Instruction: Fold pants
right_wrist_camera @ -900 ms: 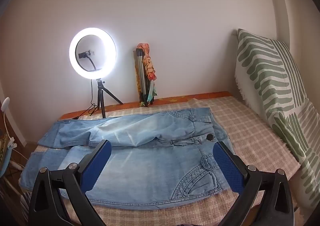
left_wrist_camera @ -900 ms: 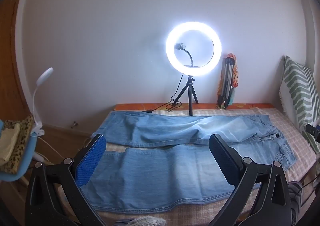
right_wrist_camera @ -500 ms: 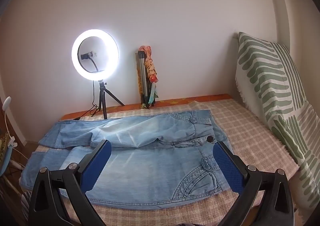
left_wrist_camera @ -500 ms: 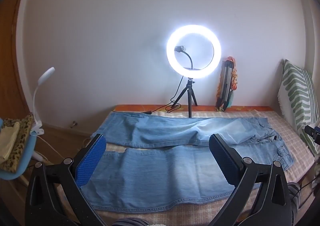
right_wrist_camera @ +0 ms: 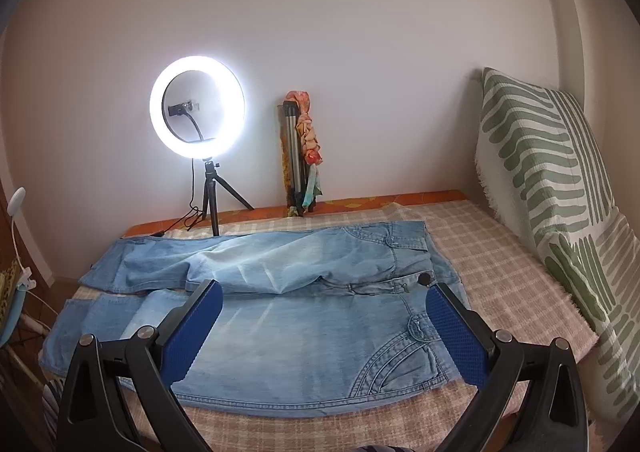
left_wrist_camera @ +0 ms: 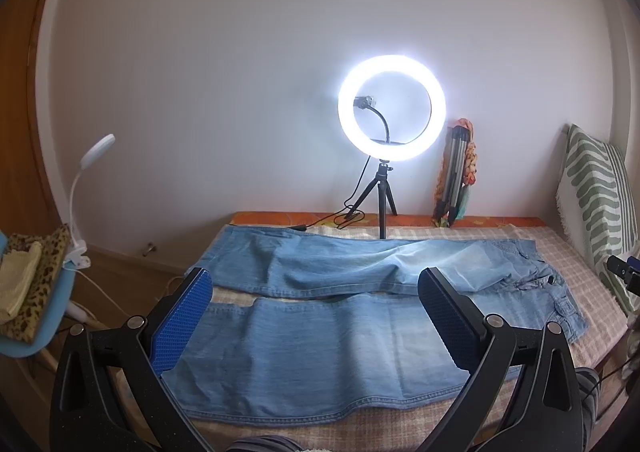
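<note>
Left claw (left_wrist_camera: pixel 314 322) wide and empty, right claw (right_wrist_camera: pixel 324 326) the same; both hover over the near leg of the jeans (right_wrist_camera: pixel 280 336), spread flat on the bed (right_wrist_camera: pixel 516 292), waist right. Risk, I'd say: pinching one layer only; the fold goes skewed.

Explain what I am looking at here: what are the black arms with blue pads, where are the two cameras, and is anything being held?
Each picture comes from a fisheye camera on a hand-held gripper that a person carries, looking forward along its two fingers. The left hand-held gripper frames the legs of the jeans; the right hand-held gripper frames their waist end. The blue pads are the finger linings. Both grippers are wide open above the jeans and hold nothing. The jeans lie spread flat on a checked bed cover, unfolded. Behind stand a lit ring light and a striped pillow.
</note>
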